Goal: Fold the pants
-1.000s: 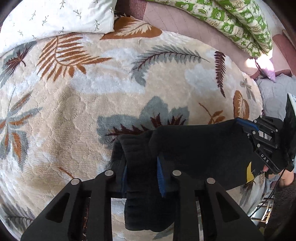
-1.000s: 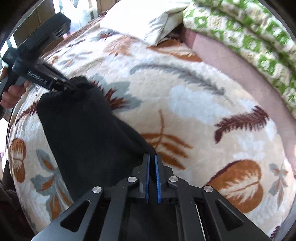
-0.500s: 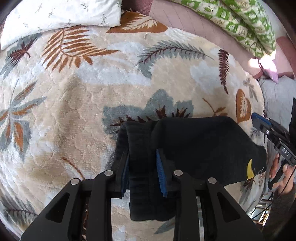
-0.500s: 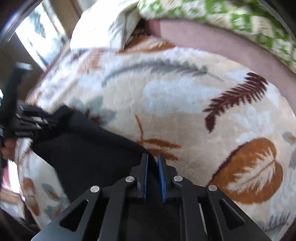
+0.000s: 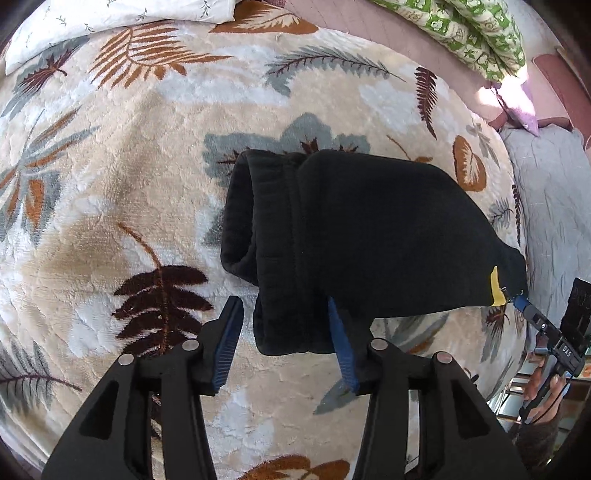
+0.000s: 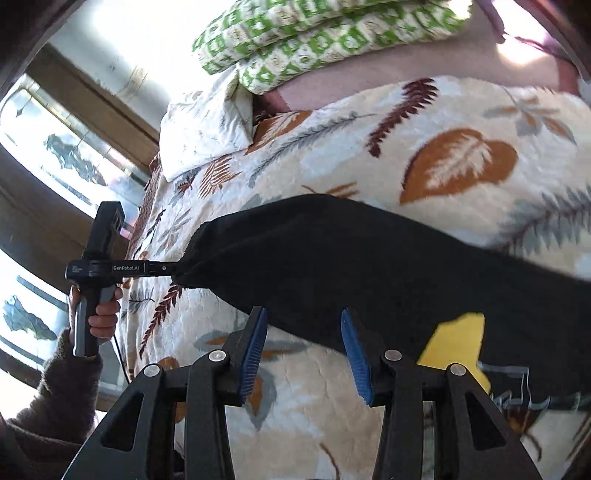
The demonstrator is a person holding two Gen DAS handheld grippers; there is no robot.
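Note:
Black folded pants (image 5: 351, 221) lie on the leaf-patterned blanket (image 5: 129, 166), with a yellow tag (image 5: 496, 286) at their right corner. My left gripper (image 5: 284, 339) is opening; the pants' near edge sits loosely between its blue pads (image 5: 229, 343), with a gap on the left side. In the right wrist view the pants (image 6: 369, 266) stretch across just beyond my right gripper (image 6: 303, 350), whose jaws are opening with only blanket between them. The yellow tag (image 6: 458, 343) lies to its right. The left gripper (image 6: 173, 269) shows at the pants' far corner, and the right gripper (image 5: 521, 302) at the tag corner.
A white pillow (image 5: 110, 18) and a green patterned quilt (image 5: 461, 26) lie at the head of the bed. A grey cover (image 5: 546, 184) lies off the blanket's right side. A window (image 6: 55, 147) is beyond the bed edge. A hand (image 6: 99, 317) grips the left handle.
Both grippers went from shut on the pants to open and let the cloth go. The right gripper pulled back and rolled. The left one drew back a little.

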